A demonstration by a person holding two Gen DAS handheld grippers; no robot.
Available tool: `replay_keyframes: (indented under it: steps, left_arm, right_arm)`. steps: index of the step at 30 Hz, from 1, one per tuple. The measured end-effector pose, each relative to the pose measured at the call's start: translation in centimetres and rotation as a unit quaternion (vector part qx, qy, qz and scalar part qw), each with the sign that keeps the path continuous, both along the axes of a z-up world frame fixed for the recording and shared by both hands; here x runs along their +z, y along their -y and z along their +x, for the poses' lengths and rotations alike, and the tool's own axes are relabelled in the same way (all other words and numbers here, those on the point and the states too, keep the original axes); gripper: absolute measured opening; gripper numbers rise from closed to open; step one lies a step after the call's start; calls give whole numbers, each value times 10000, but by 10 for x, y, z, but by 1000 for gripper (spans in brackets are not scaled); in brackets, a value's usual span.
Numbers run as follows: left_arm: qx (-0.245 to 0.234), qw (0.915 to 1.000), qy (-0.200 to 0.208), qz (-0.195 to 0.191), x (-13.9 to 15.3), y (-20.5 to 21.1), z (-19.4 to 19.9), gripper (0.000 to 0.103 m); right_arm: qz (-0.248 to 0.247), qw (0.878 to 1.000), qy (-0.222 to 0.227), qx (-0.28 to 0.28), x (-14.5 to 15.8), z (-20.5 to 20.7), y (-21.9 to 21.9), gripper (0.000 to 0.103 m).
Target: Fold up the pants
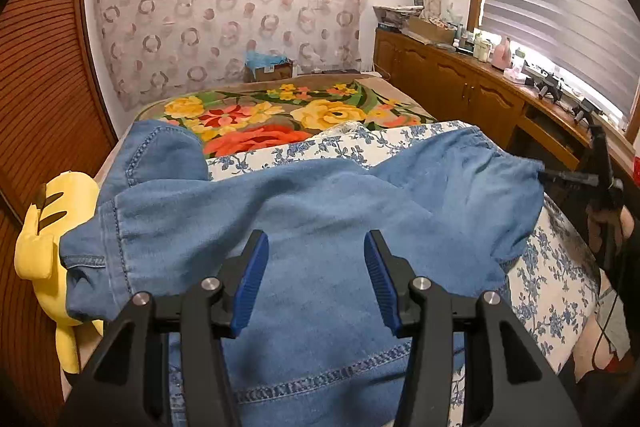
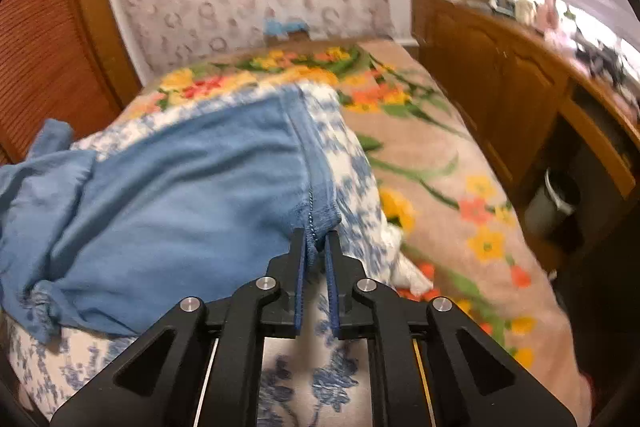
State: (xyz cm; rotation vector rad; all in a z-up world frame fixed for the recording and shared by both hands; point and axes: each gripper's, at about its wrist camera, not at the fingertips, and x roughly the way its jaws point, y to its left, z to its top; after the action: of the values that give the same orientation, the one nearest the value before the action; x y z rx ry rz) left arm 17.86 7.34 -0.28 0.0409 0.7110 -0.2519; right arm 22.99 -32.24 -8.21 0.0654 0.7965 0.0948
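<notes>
Barely started tbh: blue denim pants point(image 1: 304, 211) sprawled rumpled across the bed point(image 1: 560, 287), no neat fold yet, right claw point(image 2: 316, 247) pinched onto a hem near the bed's right edge, left claw point(image 1: 316, 251) wide open, holding nothing.

pants point(image 1: 304, 211): near end cut off by the bottom edge and covered by the left gripper point(image 1: 316, 283) body in the left wrist view; left part runs off frame in the right wrist view.
right gripper point(image 2: 316, 259): in the left wrist view only a small dark shape at the right rim, jaw gap too small to tell.
yellow plush toy point(image 1: 48, 239): partly hidden under the pants.
cabinet top clutter point(image 2: 540, 11): motion-blurred, items not identifiable.
blue-print sheet point(image 2: 352, 163): pattern smeared by blur.
dark cylinder point(image 2: 554, 203) under the desk: too blurred to identify.
</notes>
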Motion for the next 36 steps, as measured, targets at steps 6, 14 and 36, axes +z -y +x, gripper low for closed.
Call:
replay_keyframes:
  steps: [6,14,36]
  left_arm:
    - [27,9999,73,-84,2,-1,-8,49]
    - [220,9994,238,-144,14,-22,-35,49]
    - [621,9972,2,-417,-5,-71,-47,49]
  right_arm:
    - [-69,9968,538,581,59,3,-42,4]
    - [-89,9693,1474,1966,157,-3,-166,4]
    - [-167,9426,715,3257,111,30,-329,37]
